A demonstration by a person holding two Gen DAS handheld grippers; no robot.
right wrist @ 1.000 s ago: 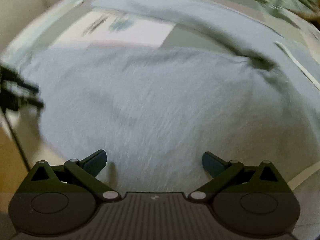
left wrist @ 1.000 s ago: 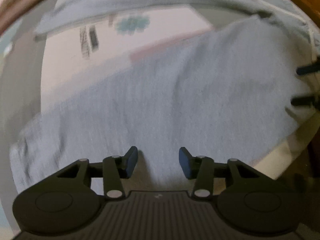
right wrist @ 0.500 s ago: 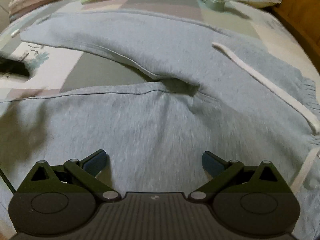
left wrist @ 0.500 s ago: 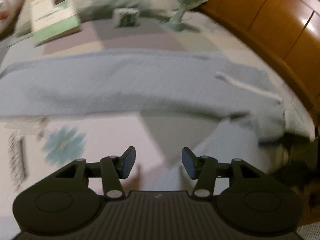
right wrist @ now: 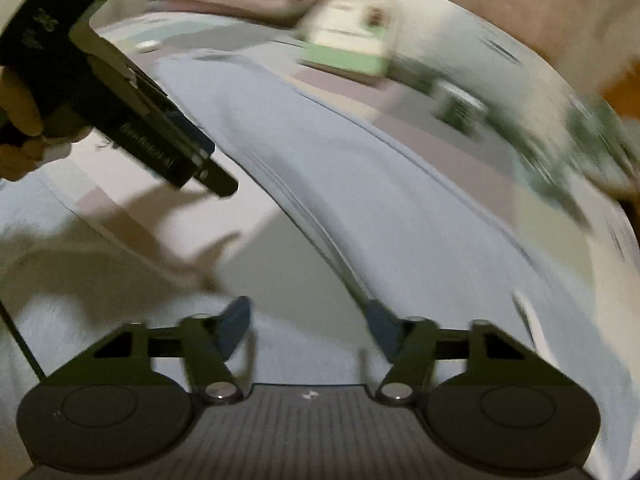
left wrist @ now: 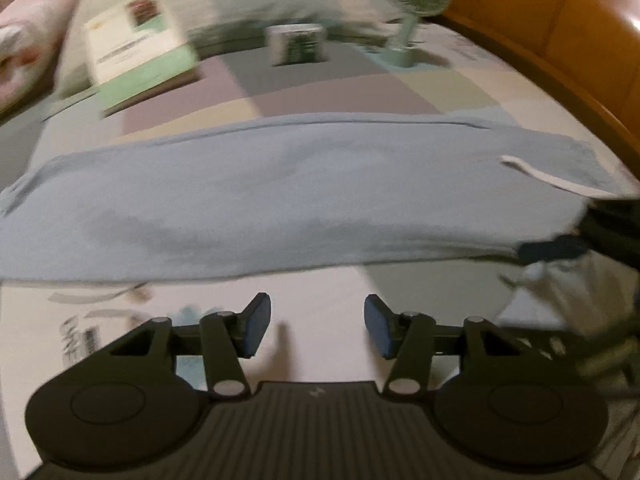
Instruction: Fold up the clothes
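Observation:
Light blue sweatpants (left wrist: 304, 192) lie spread on a patchwork bedspread (left wrist: 320, 92), one leg stretched across the left wrist view, with a white drawstring (left wrist: 552, 178) at the right. My left gripper (left wrist: 316, 326) is open and empty above bare bedspread, short of that leg. My right gripper (right wrist: 306, 326) is open and empty over the pants (right wrist: 400, 216) near the crotch seam. The left gripper also shows in the right wrist view (right wrist: 208, 178), at the upper left. A right fingertip (left wrist: 552, 250) shows at the right edge of the left wrist view.
A green and white book (left wrist: 136, 52), a small box (left wrist: 298, 44) and a green desk fan (left wrist: 416, 4) stand at the far end of the bed. A wooden bed frame (left wrist: 560, 28) runs along the right. Pink bedding (left wrist: 28, 48) lies far left.
Both grippers have lifted off the near pant leg and swung toward the far leg. The right gripper's fingers have narrowed somewhat. Both views are motion-blurred.

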